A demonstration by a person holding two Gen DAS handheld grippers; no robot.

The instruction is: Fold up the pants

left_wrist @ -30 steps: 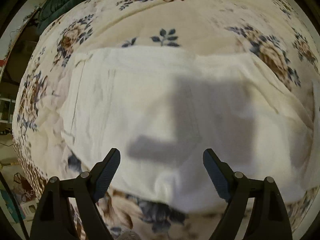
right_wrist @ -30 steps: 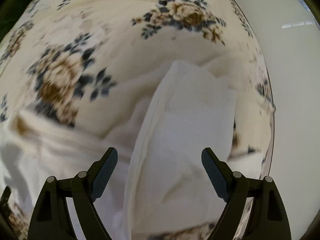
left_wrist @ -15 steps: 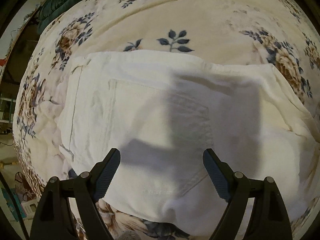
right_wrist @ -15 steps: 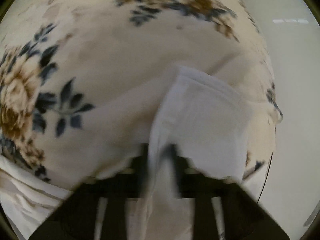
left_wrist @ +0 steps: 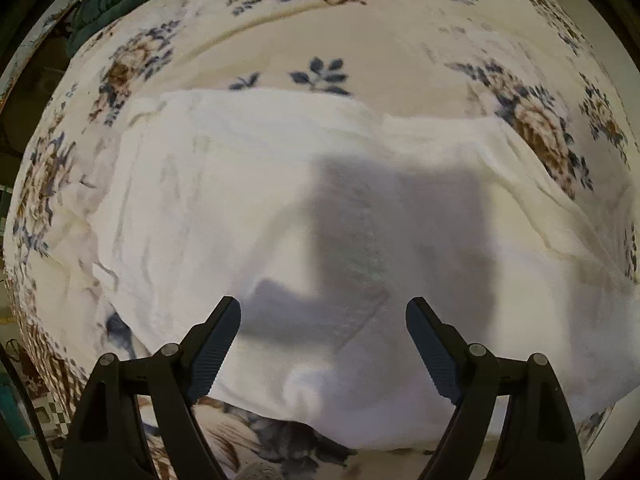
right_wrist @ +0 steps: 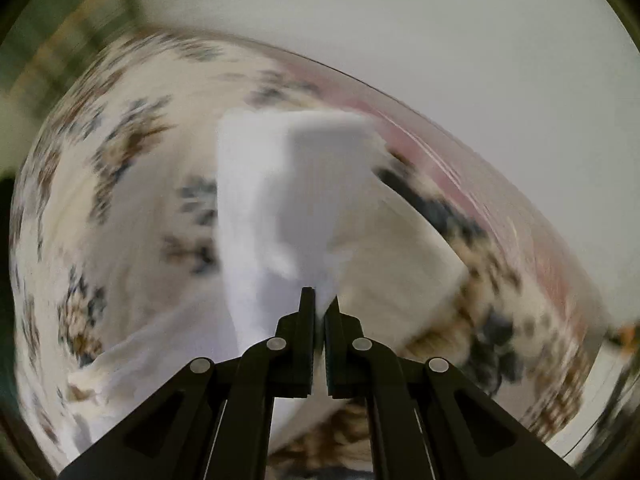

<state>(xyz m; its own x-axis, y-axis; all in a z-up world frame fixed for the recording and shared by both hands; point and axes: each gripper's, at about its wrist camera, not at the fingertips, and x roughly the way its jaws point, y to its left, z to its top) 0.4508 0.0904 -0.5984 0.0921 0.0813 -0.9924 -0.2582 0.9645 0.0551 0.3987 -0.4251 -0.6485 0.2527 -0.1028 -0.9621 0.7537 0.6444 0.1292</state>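
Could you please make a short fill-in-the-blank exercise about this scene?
1. The pants are ____ in colour.
2. The right tongs are shut on the ____.
3. The left tongs are ____, with nothing gripped.
4. The pants lie on a blanket with a ____ print.

Missing words: white; pants; open; floral

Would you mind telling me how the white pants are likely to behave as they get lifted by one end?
The white pants will probably flop: the end pinched in the right gripper already bends over itself. They look fairly thick, so the fold may hold some shape. The rest, spread under the open left gripper on the floral bedspread, may drag and wrinkle.
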